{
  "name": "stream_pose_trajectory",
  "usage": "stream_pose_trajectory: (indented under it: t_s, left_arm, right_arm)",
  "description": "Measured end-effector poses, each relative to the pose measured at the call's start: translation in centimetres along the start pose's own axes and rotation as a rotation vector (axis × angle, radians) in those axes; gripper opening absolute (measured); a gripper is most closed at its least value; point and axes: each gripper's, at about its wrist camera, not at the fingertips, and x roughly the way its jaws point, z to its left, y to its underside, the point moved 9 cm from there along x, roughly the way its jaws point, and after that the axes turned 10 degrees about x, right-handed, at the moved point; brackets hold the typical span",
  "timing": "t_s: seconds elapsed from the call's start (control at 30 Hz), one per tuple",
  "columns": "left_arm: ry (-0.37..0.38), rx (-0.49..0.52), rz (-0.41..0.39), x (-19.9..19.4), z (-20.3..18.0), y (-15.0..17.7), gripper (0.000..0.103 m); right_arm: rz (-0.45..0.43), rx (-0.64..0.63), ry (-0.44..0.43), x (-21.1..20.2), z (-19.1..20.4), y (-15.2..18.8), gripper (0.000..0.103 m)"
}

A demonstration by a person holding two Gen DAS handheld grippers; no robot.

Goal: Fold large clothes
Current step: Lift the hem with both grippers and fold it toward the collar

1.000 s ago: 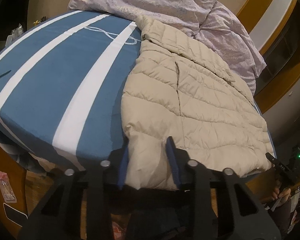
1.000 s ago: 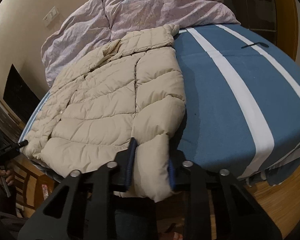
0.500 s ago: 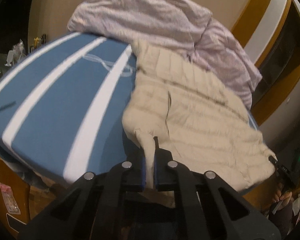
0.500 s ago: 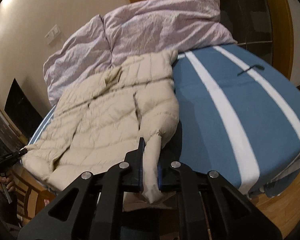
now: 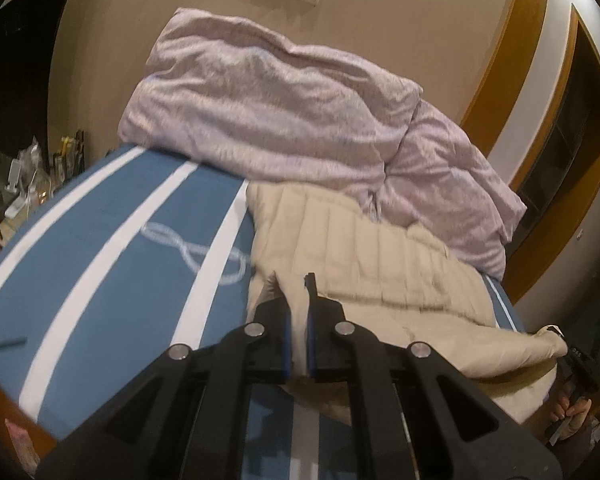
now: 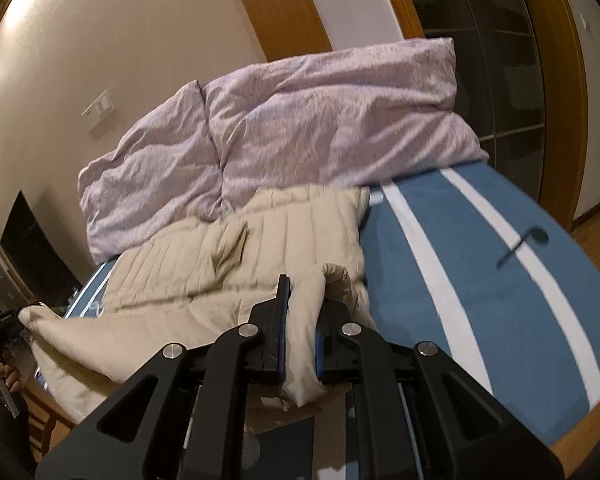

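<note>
A beige quilted puffer jacket (image 5: 380, 264) lies on a blue bed cover with white stripes (image 5: 100, 264). My left gripper (image 5: 296, 280) is shut on the jacket's hem corner and holds it lifted off the bed. In the right wrist view the same jacket (image 6: 236, 264) spreads to the left. My right gripper (image 6: 304, 284) is shut on the other hem corner, lifted too. The held hem hangs between the two grippers, and the lower part of the jacket is raised toward the collar end. The other gripper shows at the edge of each view (image 5: 576, 356).
A crumpled lilac duvet (image 5: 284, 112) is piled at the head of the bed against the wall, also in the right wrist view (image 6: 320, 120). The bed cover (image 6: 480, 264) lies bare beside the jacket. Wooden floor and door frames flank the bed. Clutter stands at the far left (image 5: 32, 176).
Both grippers closed on the jacket's hem corners, then lifted and carried them forward toward the collar. The lower half of the jacket has come off the bed's near edge.
</note>
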Motion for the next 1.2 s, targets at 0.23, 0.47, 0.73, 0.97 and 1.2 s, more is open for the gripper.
stream_pose_trajectory:
  t_s: [0.23,0.47,0.73,0.97,1.2]
  left_arm:
    - [-0.032,0.009,-0.021,5.1,0.0,-4.7,0.005]
    - [-0.055,-0.016,0.017,11.8,1.1,-7.8,0.005]
    - [-0.108,-0.009,0.054,19.2,2.2,-10.0,0.005]
    - [-0.147,-0.008,0.091,25.1,3.2,-10.4,0.006]
    - [-0.168,-0.121,0.15,29.1,4.9,-9.6,0.041]
  right_arm:
    - [-0.021,0.018,0.019,5.2,0.9,-4.1,0.01]
    - [-0.014,0.045,0.048,11.7,1.0,-7.2,0.01]
    - [-0.001,0.088,0.096,18.7,-0.2,-9.2,0.01]
    - [0.028,0.124,0.137,24.0,-1.7,-9.5,0.013]
    - [0.068,0.236,0.082,26.9,-2.4,-10.2,0.081]
